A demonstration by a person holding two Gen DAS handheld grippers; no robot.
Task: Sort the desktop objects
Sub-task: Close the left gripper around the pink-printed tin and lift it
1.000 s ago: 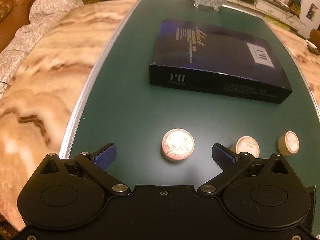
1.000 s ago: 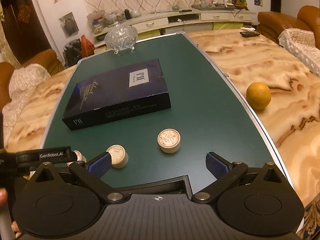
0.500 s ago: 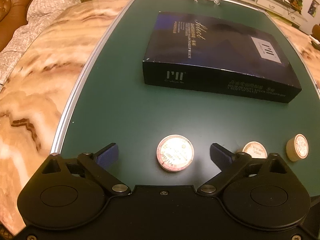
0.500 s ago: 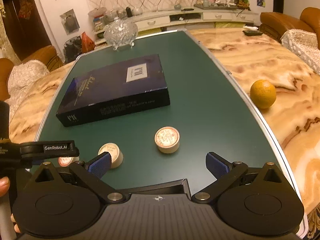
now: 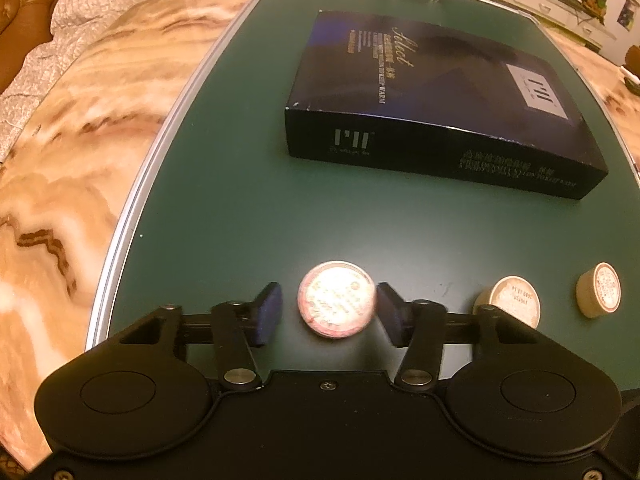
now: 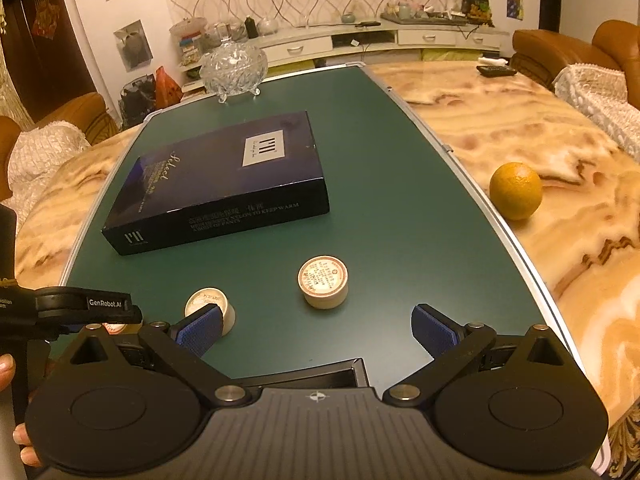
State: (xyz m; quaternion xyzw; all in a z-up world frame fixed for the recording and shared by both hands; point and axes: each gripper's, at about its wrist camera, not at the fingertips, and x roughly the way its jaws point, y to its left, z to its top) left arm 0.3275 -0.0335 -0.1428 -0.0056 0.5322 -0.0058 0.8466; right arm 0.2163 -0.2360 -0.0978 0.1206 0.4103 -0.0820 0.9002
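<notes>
2 hand-held grippers are recorded over a green mat [image 6: 400, 184] laid on a marble-patterned table [image 6: 560, 160]

Left gripper [image 5: 327, 311]: jaws partly closed around a round tin with a pink-rimmed lid [image 5: 337, 299], which is set between the blue pads; the right pad is seen just at the tin's edge, a narrow gap is seen at the left pad, and firm contact cannot be told

Right gripper [image 6: 318, 326]: jaws held wide apart and nothing held; a cream-sided round tin with a printed lid [image 6: 323, 282] is seen on the mat just ahead of the gap between the pads

3 round tins in all are counted along the near part of the mat; the 2nd, a cream tin with a pale lid [image 5: 514, 300], is placed between the other 2 and is partly hidden by a gripper finger in each view

1 dark blue flat box [image 5: 440, 100], gold-lettered, is laid farther back on the mat, well apart from the tins

1 cut-glass lidded bowl [image 6: 234, 66] is stood at the mat's far end

1 orange [image 6: 516, 190] is set on the bare marble just beside the mat's right border

Part of a hand [image 6: 8, 368] is seen at the lower left edge of the right wrist view
</notes>
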